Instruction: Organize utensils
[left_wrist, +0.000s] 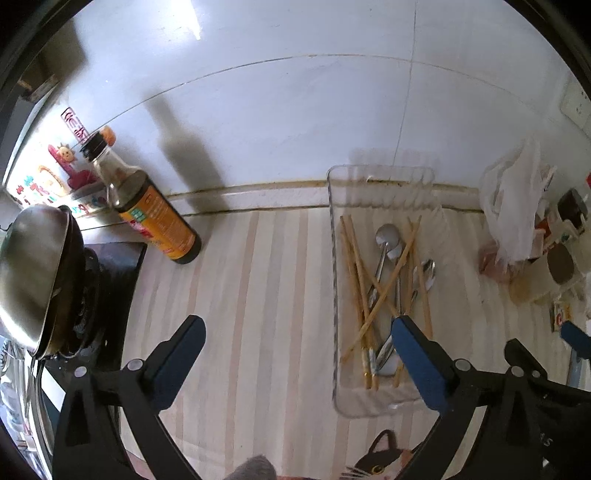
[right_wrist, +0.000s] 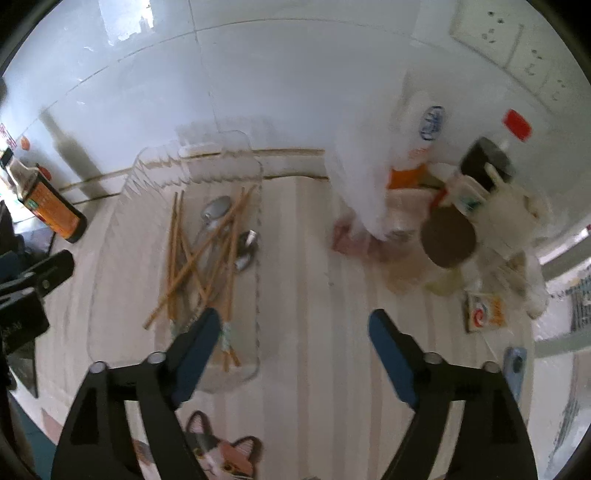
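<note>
Clear tray (left_wrist: 334, 280), right of centre — chopsticks (left_wrist: 354, 266) and 3 spoons (left_wrist: 386, 236) jumbled. Left gripper (left_wrist: 297, 341), right gripper (right_wrist: 293, 334): agape, empty. Step, judged: sorting — next, pinching 1 chopstick.

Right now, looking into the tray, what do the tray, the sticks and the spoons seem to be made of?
The tray looks like clear plastic: the striped mat shows through its walls. The chopsticks look like bamboo or wood: tan and matte, some with patterned ends. The spoons look like polished steel: silver bowls with bright reflections.
</note>
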